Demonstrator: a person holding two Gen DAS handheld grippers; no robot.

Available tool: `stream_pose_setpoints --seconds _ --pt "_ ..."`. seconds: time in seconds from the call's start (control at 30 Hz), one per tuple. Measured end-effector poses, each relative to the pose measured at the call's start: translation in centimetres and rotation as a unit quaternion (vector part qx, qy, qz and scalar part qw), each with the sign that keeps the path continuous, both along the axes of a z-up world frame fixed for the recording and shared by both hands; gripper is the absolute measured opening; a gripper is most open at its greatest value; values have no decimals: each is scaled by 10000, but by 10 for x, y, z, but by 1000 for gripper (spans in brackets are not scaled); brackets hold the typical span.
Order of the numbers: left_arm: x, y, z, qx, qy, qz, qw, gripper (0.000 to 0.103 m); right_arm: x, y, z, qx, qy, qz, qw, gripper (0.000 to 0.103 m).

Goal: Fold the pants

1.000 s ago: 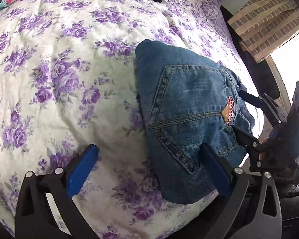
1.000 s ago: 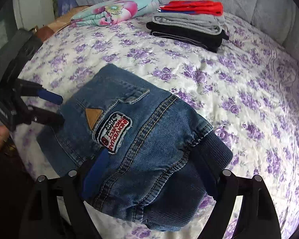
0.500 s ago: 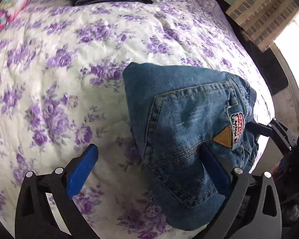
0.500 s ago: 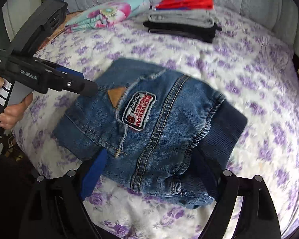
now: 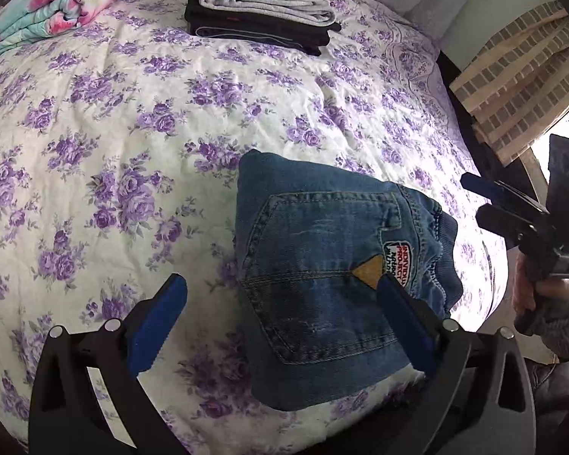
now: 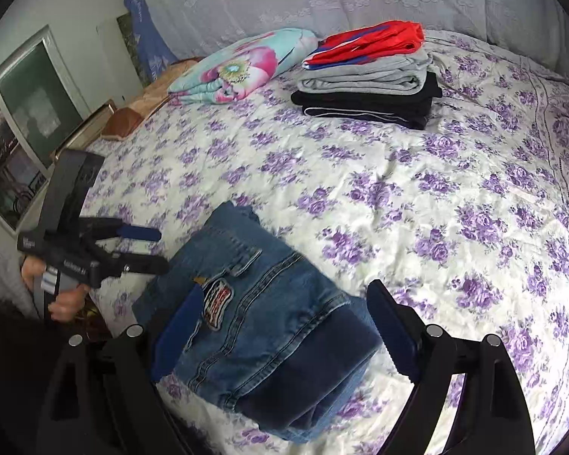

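Jeans [image 5: 330, 284] lie folded into a compact block near the bed's [image 5: 132, 132] front edge, apparently finished. Both claws gape empty: the left claw [image 5: 280, 322] just above the denim, the right claw [image 6: 284, 337] straddling the waistband, probably releasing.

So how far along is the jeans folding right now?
The jeans already lie folded into a compact bundle on the bedspread. Nothing is in hand: the left gripper and right gripper are both open. Probably what's left is moving the bundle to the stack of folded clothes.
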State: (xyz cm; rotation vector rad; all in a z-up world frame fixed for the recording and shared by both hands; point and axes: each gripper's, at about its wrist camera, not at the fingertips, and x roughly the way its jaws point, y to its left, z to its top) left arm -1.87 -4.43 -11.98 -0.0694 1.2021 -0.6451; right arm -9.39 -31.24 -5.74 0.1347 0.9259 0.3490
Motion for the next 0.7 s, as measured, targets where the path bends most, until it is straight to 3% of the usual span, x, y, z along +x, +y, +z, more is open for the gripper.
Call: stream_pose_setpoints --seconds 0.07,0.17,0.23,0.3,0.43,0.53,0.63,0.7 --pt "-3 -6 -9 114 156 32 9998 98 6 -4 -12 42 168 -12 9999 88" --pt "-5 -14 -40 453 706 49 9965 99 5 -8 -42 88 574 45 9983 88" --pt "-3 -6 -54 151 1077 307 9936 99 3 -9 -64 16 856 26 9963 88" --pt "-5 0 -56 0 1168 482 9920 99 1 -14 -84 201 1175 -12 9929 89" --pt "-10 -4 -46 32 955 528 9940 98 -10 -21 -85 444 1085 -129 9930 90" --pt "-15 -7 -40 -222 929 450 9944 98 -19 -33 -79 653 1000 -163 9927 90" --pt "-17 -13 -48 -250 1111 419 9926 98 -27 -55 -84 1237 1238 -337 9840 91" --pt "-19 -13 -53 -412 1193 469 9909 98 -31 -68 -94 1826 1467 -412 9713 91"
